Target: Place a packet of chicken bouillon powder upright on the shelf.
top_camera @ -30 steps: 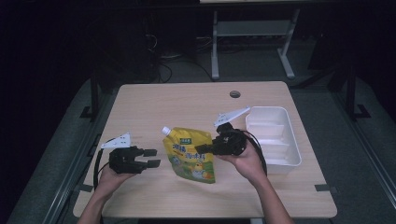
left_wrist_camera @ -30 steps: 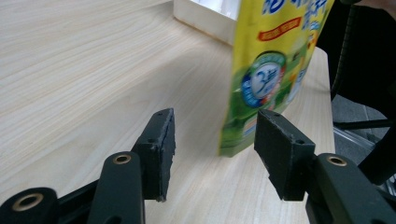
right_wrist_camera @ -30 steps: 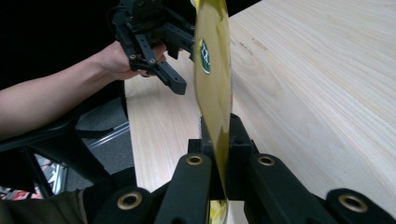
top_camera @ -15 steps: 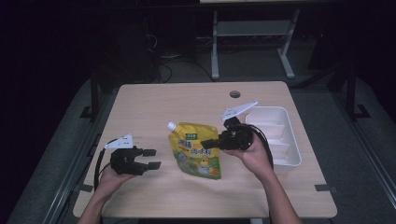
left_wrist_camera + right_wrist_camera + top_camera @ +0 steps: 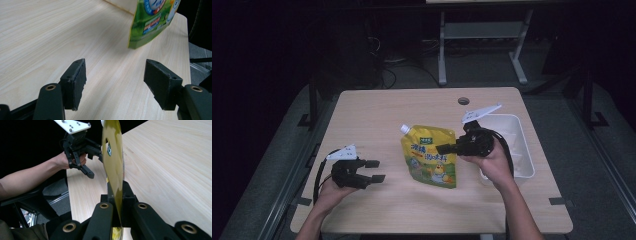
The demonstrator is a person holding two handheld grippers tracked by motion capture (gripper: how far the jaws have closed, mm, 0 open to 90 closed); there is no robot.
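A yellow-green spouted pouch (image 5: 429, 157) with a white cap hangs upright just above the middle of the wooden table (image 5: 387, 115). My right gripper (image 5: 443, 148) is shut on its right edge. In the right gripper view the pouch (image 5: 113, 162) stands edge-on between my closed jaws (image 5: 117, 195). My left gripper (image 5: 376, 170) rests low at the table's left front, well apart from the pouch. Its jaws have just been opening and nothing is between them (image 5: 115, 82). The pouch's lower corner (image 5: 150, 22) hangs beyond them, off the wood.
A white divided tray (image 5: 528, 155) sits at the table's right side, just behind my right hand. A round cable hole (image 5: 463, 101) lies near the far edge. The floor around the table is dark, with a metal stand behind.
My right gripper has carried the pouch to the right and slightly up, nearer the tray. My left gripper has stayed in place while its jaws spread wider.
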